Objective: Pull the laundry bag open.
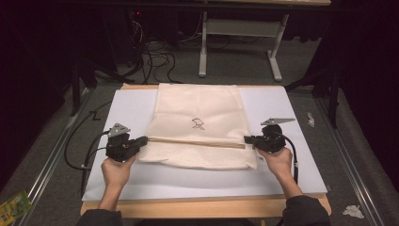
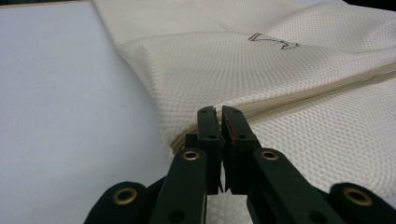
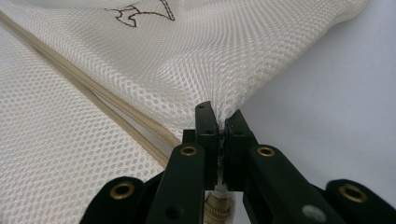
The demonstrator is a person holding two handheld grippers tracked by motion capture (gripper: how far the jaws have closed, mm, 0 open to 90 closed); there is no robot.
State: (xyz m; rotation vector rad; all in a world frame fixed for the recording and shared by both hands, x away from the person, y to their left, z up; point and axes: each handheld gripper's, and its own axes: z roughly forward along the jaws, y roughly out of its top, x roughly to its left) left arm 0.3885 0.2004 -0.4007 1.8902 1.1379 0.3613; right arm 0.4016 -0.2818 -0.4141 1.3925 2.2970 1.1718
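Observation:
A cream mesh bag with a small dark line drawing lies flat on a white sheet. A tan zipper band crosses it from side to side. My left gripper is shut on the bag's left edge at the band, and the mesh sits pinched between its jaws. My right gripper is shut on the right edge at the same band, and the mesh bunches into its jaws. A hand holds each gripper from below.
The white sheet covers a wooden table whose front edge runs near the person. Cables trail off the left side. On the floor behind stand white table legs and more cables. Metal rails flank the table.

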